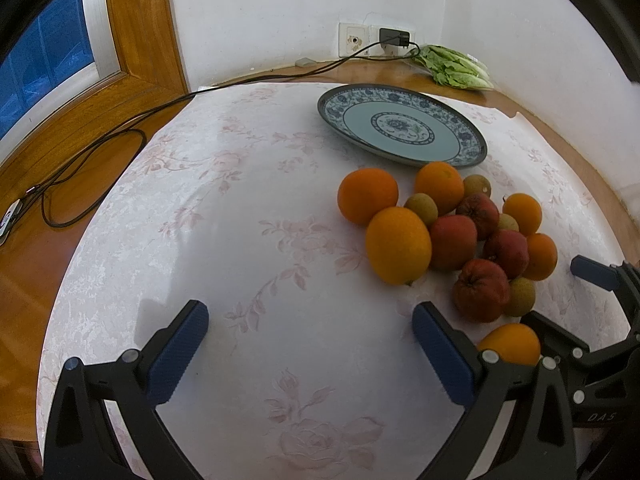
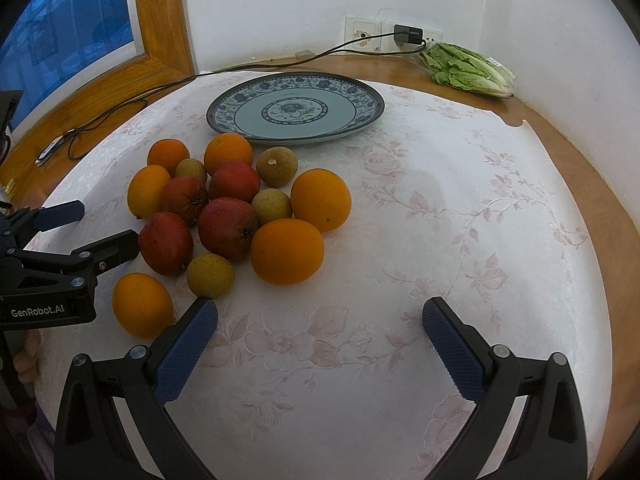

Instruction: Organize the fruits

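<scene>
A pile of fruit lies on the white floral cloth: several oranges (image 1: 398, 245) (image 2: 287, 251), several red fruits (image 1: 480, 290) (image 2: 228, 228) and small green-brown round fruits (image 2: 210, 275). A blue patterned plate (image 1: 402, 124) (image 2: 296, 108) sits empty behind the pile. My left gripper (image 1: 310, 336) is open and empty, to the left of the pile; it also shows in the right wrist view (image 2: 94, 226). My right gripper (image 2: 320, 332) is open and empty, in front and to the right of the pile; it also shows in the left wrist view (image 1: 560, 300).
A head of lettuce (image 1: 456, 66) (image 2: 468, 68) lies at the back right by the wall. A black cable (image 1: 132, 120) runs from a wall plug (image 1: 394, 36) across the wooden tabletop at left. A wooden window frame (image 1: 132, 52) stands at the back left.
</scene>
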The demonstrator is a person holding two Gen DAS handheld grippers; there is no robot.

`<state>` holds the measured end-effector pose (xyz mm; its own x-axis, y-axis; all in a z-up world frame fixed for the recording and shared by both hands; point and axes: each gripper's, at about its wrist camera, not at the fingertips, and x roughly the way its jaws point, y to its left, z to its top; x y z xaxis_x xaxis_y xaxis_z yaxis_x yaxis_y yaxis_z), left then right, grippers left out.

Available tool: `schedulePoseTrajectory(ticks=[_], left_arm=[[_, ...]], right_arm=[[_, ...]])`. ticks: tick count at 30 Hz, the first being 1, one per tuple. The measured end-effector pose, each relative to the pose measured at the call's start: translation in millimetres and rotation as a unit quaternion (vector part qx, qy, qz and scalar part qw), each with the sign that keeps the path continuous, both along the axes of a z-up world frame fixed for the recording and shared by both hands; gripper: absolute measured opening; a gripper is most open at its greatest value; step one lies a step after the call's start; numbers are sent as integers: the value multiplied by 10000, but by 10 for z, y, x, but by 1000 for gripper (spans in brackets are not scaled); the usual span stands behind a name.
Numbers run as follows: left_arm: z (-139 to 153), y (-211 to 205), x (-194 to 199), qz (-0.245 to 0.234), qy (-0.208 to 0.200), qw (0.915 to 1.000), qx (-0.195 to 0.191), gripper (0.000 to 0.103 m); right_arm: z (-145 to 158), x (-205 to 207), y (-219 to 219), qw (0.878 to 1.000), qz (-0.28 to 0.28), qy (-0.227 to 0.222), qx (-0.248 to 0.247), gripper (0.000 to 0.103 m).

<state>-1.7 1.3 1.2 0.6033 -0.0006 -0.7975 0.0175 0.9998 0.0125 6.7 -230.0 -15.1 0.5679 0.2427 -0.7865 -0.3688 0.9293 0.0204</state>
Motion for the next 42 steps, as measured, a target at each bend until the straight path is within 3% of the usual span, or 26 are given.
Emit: schedulePoseTrajectory(ticks=[42], left_arm=[[-8,-3,-7,-2,46,10000,-3,103]], right_arm=[[17,2,-13,9999,17,93,-37,103]])
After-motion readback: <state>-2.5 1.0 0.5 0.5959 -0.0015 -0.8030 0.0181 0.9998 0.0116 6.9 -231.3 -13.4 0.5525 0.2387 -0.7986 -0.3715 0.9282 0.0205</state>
